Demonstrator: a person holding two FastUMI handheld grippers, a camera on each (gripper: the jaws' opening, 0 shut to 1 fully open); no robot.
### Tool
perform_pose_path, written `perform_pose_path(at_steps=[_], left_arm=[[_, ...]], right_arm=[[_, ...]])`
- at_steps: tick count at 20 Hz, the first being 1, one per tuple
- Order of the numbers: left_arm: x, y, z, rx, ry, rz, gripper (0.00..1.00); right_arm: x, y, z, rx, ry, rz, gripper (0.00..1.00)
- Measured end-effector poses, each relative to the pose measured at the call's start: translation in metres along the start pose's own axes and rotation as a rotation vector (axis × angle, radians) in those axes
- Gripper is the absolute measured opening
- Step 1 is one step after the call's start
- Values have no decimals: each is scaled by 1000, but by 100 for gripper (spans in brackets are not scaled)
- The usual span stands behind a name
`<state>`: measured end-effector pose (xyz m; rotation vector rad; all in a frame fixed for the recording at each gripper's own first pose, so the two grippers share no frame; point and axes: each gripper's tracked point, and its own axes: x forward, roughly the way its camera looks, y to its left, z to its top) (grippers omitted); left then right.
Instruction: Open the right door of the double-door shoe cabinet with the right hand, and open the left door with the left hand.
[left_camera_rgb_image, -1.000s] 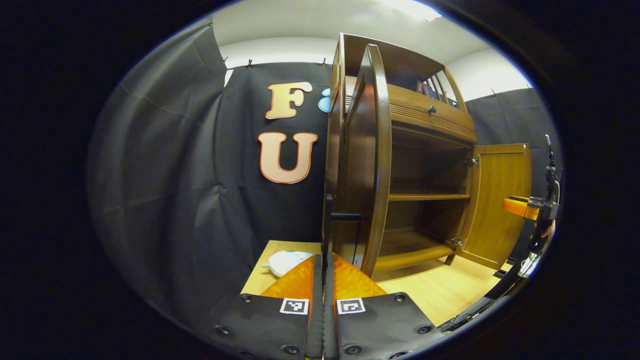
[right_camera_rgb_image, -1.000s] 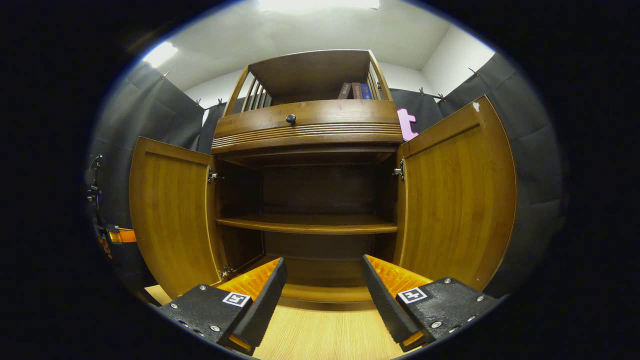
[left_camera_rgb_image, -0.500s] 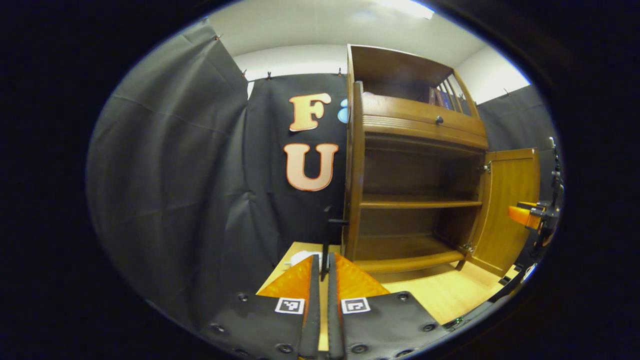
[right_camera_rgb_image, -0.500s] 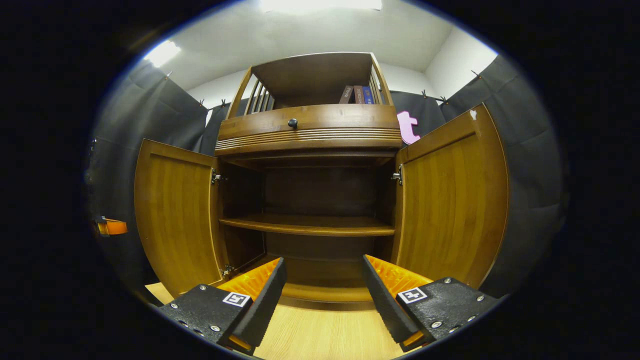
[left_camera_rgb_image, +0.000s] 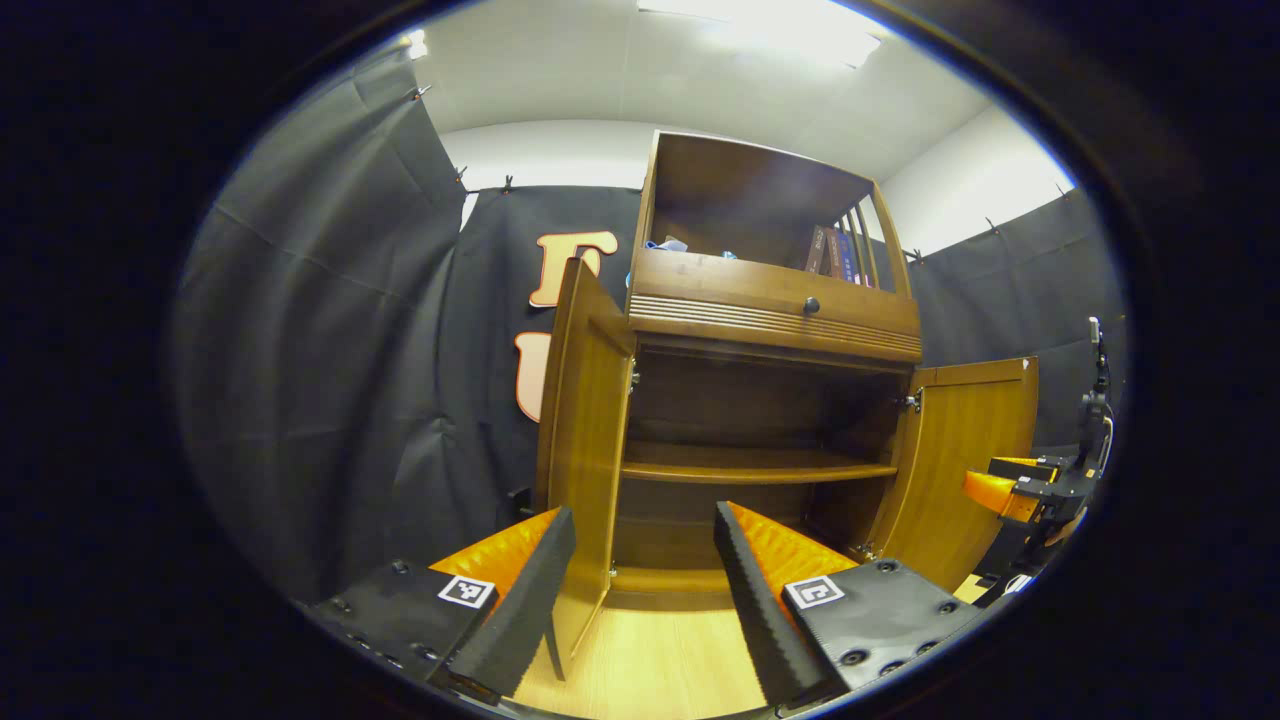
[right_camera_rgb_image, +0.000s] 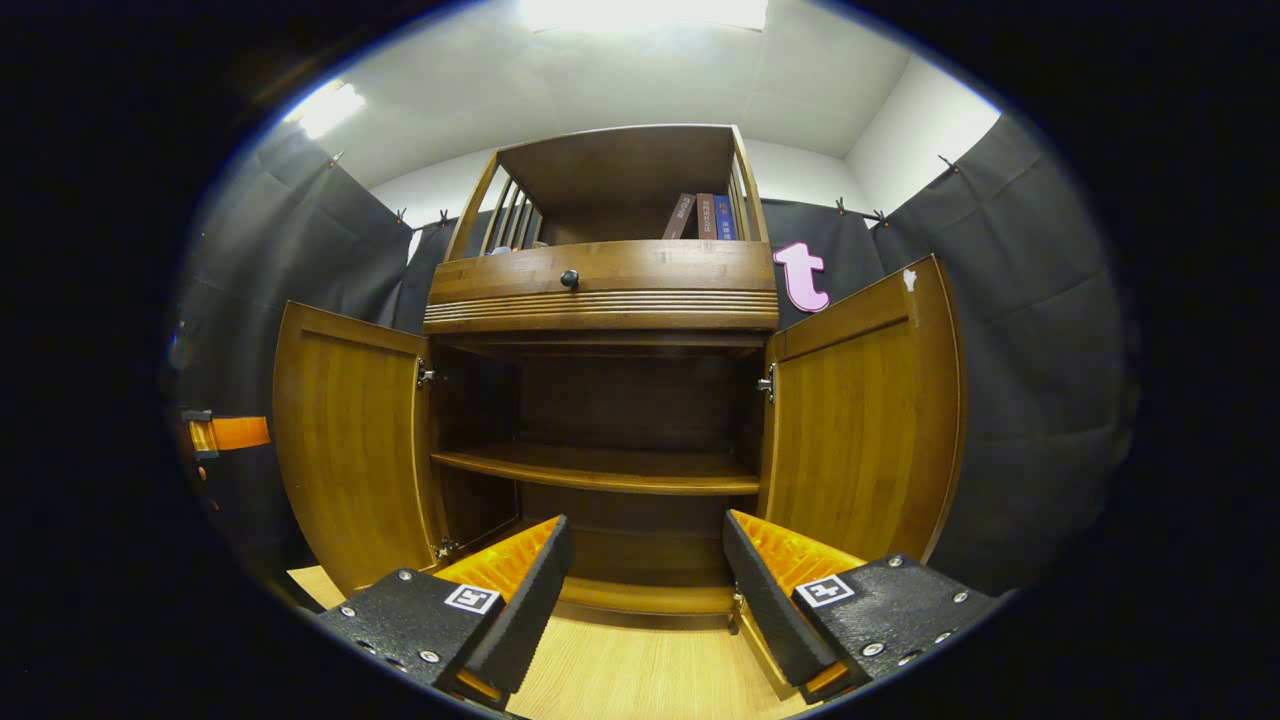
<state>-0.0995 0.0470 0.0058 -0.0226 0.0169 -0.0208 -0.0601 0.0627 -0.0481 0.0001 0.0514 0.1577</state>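
The wooden shoe cabinet (right_camera_rgb_image: 600, 295) stands straight ahead with both doors swung wide. In the right gripper view the left door (right_camera_rgb_image: 345, 440) and the right door (right_camera_rgb_image: 865, 420) flank the dark inside and its middle shelf (right_camera_rgb_image: 600, 468). My right gripper (right_camera_rgb_image: 648, 522) is open, a short way in front of the cabinet's base and touching nothing. In the left gripper view my left gripper (left_camera_rgb_image: 642, 512) is open too, with the left door (left_camera_rgb_image: 585, 450) just beyond its left finger and free of it. The right door (left_camera_rgb_image: 960, 470) and the right gripper (left_camera_rgb_image: 1005, 490) sit at the right.
A drawer with a dark knob (right_camera_rgb_image: 569, 279) runs above the doors, and books (right_camera_rgb_image: 705, 215) stand on the top shelf. Pale wooden floor (right_camera_rgb_image: 640, 670) lies before the cabinet. Black cloth walls close in on both sides. The left gripper (right_camera_rgb_image: 228, 433) pokes in beyond the left door.
My left gripper, shut on the left door's dark handle before, has let go, opened and turned to face the cabinet. The right gripper drew back slightly and stayed open.
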Motion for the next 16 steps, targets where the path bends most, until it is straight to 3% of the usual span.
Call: perform_pose_path(at_steps=[2,4,5,7,9,11,12,16], left_arm=[[3,-3,5,-5,-13,16,99],[6,3,14,31,-34,63,99],[10,8,17,60,-41,92,99],[17,8,20,96,-42,116,99],[26,-7,23,69,-42,79,99],[27,-4,27,92,-38,92,99],[30,-3,29,107,-40,94,99],[30,-7,24,81,-35,93,99]], right_arm=[[1,-6,5,-7,4,-10,92],[0,-13,10,-9,1,-17,92],[1,-15,12,-8,0,-21,98],[2,-21,14,-5,3,-28,92],[3,-27,18,-6,-3,-41,92],[2,-30,21,7,-8,-43,97],[0,-30,20,10,-7,-42,92],[-4,-35,20,8,-18,-51,92]])
